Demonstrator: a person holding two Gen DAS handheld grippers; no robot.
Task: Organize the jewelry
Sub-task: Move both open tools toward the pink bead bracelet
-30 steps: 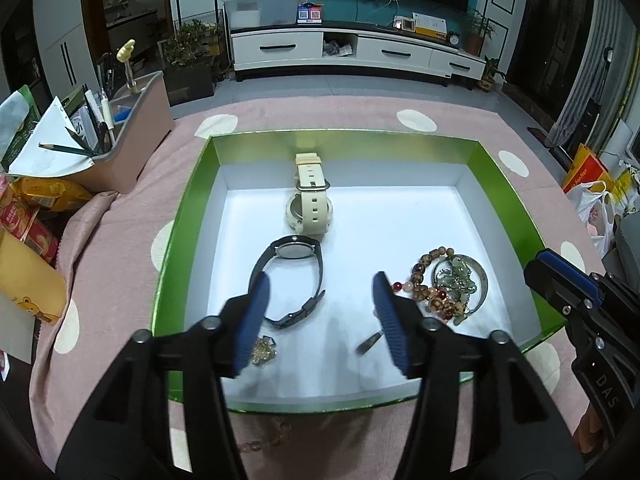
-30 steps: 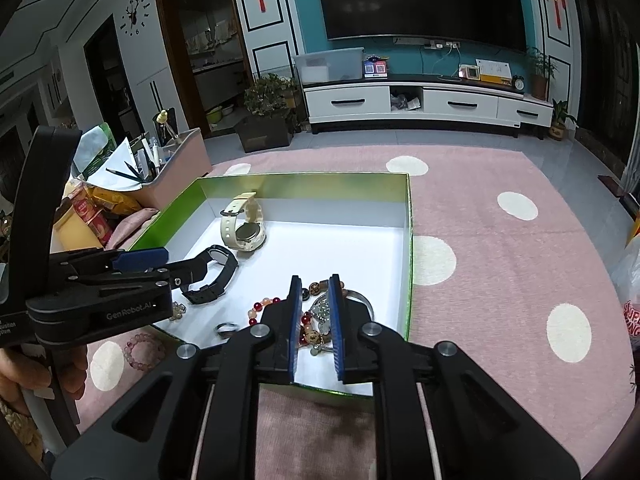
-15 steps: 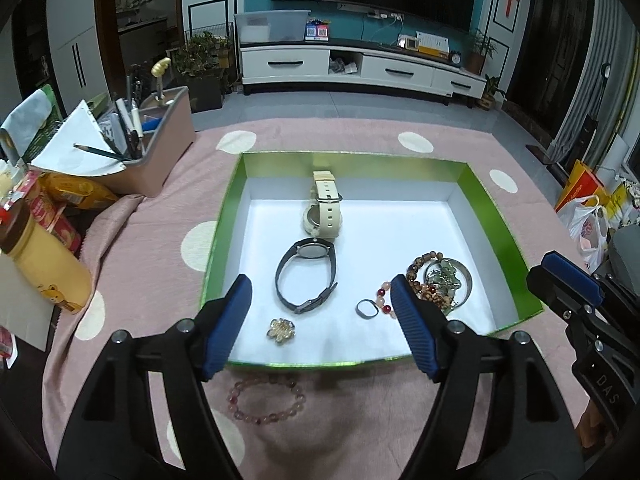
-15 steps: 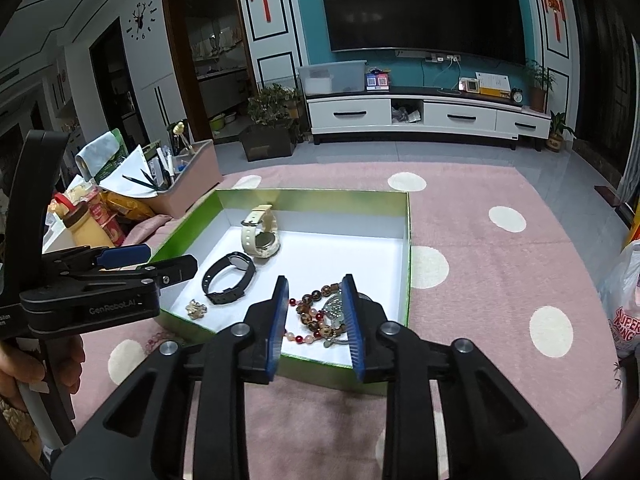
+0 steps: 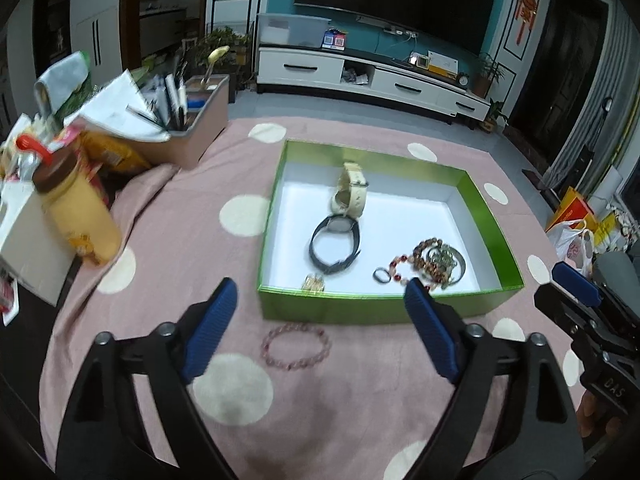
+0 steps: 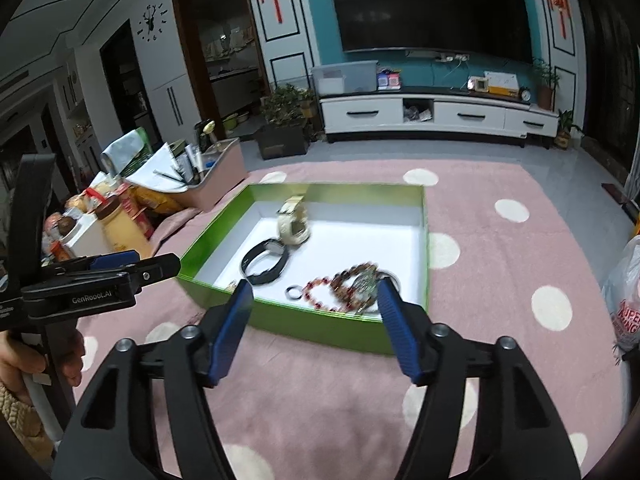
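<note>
A green box [image 5: 384, 308] with a white floor holds a cream watch [image 5: 350, 196], a black watch [image 5: 334, 242], a small gold piece [image 5: 314, 282], a dark ring [image 5: 382, 275] and a heap of beaded bracelets [image 5: 434, 260]. A pink bead bracelet [image 5: 296, 346] lies on the cloth just in front of the box. My left gripper [image 5: 320, 320] hovers above that bracelet, jaws opening wide, nothing between them. My right gripper [image 6: 316, 314] hangs before the box's near wall [image 6: 320, 326], jaws opening, also holding nothing. The same watches [image 6: 294, 226] and beads [image 6: 352, 284] show in the right wrist view.
A pink polka-dot cloth [image 5: 180, 240] covers the table. At the left stand a yellow bottle [image 5: 80, 216], snack packets and a pink bin of pens [image 5: 192, 132]. A hand [image 6: 24, 360] holds the left gripper's handle. Bags [image 5: 572, 236] lie at the right.
Both grippers pulled back and up out of the box and opened wide. The ring and beads stay in the box. The pink bracelet on the cloth has come into view.
</note>
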